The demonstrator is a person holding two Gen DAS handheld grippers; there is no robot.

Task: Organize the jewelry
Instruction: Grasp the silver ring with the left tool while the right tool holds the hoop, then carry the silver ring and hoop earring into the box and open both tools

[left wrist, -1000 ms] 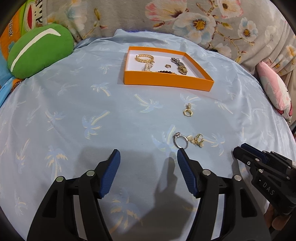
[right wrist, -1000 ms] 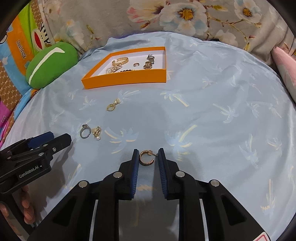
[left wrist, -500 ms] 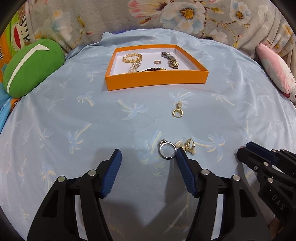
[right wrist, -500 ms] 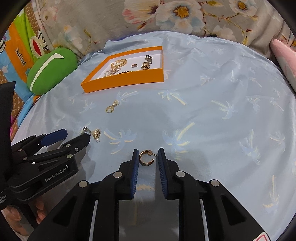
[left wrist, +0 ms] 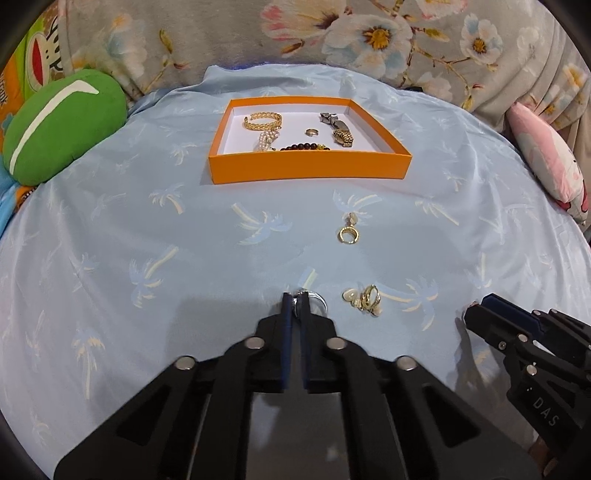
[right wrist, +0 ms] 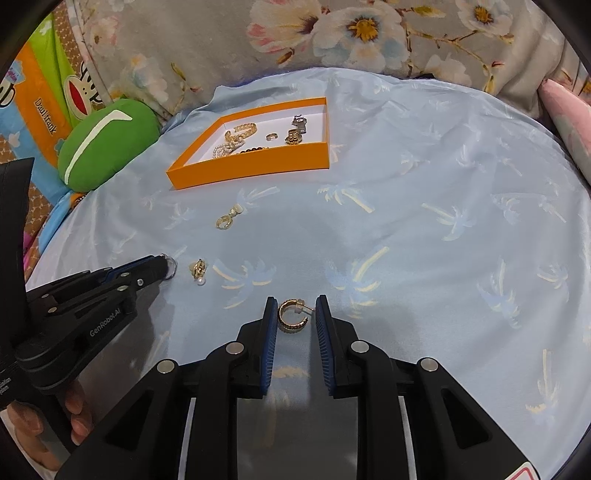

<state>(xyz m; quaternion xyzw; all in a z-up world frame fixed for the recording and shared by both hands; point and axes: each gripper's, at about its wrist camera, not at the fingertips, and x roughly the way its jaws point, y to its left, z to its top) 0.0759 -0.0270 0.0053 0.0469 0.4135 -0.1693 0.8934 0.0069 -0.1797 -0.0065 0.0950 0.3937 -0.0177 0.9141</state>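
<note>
My left gripper (left wrist: 294,300) is shut on a silver ring (left wrist: 317,300) lying on the blue cloth; it also shows in the right wrist view (right wrist: 162,266) with the ring (right wrist: 170,266) at its tip. My right gripper (right wrist: 295,314) is partly open with a gold hoop earring (right wrist: 291,314) lying between its fingers, not gripped. A gold pearl earring (left wrist: 365,298) lies right of the ring. A gold crescent pendant (left wrist: 348,232) lies farther out. The orange tray (left wrist: 310,168) holds a gold bracelet, pearls, dark beads, a small ring and a watch.
A green cushion (left wrist: 55,125) sits at the far left. A pink cushion (left wrist: 546,166) lies at the right. Floral fabric (left wrist: 369,33) rises behind the tray. The right gripper's body (left wrist: 535,350) is at the lower right of the left wrist view.
My left gripper moved forward to the silver ring and closed on it. The right gripper stayed around the gold hoop earring.
</note>
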